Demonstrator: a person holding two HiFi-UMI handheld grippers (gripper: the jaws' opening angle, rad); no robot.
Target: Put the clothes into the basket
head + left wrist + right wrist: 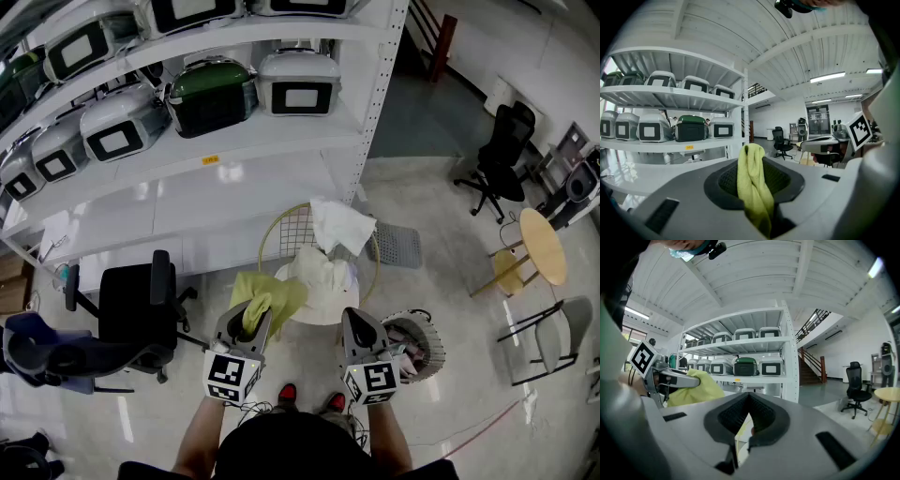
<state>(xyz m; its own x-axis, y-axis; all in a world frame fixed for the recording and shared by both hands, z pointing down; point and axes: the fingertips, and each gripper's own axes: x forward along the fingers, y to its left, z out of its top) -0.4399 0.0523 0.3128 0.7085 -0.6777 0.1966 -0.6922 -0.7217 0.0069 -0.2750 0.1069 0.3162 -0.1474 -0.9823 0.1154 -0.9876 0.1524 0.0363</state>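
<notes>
**Yellow-green cloth clamped in the left tongs, baskets ahead**

We see the yellow-green cloth point(272, 298) pinched in the left tongs point(246, 323). In the left gripper view the pads press on a bunched fold that stands up between them. The rest of the cloth spreads out beyond the tips, over the left edge of the round white surface point(323, 314). We cannot tell whether it touches that surface.

The right tongs point(358, 323) sit just right of the left pair, with the jaws together and nothing between them.

On the surface lies a pile of cream clothes point(319, 272). Just beyond it stands a wire basket point(292, 230) with a yellow rim, and a white cloth point(339, 225) is draped over its right side. Nearer to us, right of the right tongs, a woven basket point(433, 337) stands on the floor with some clothing in it.

Farther off, a white shelf unit point(234, 141) carries rows of white cases and one green case point(211, 94). A black office chair point(136, 300) stands on the left.
</notes>
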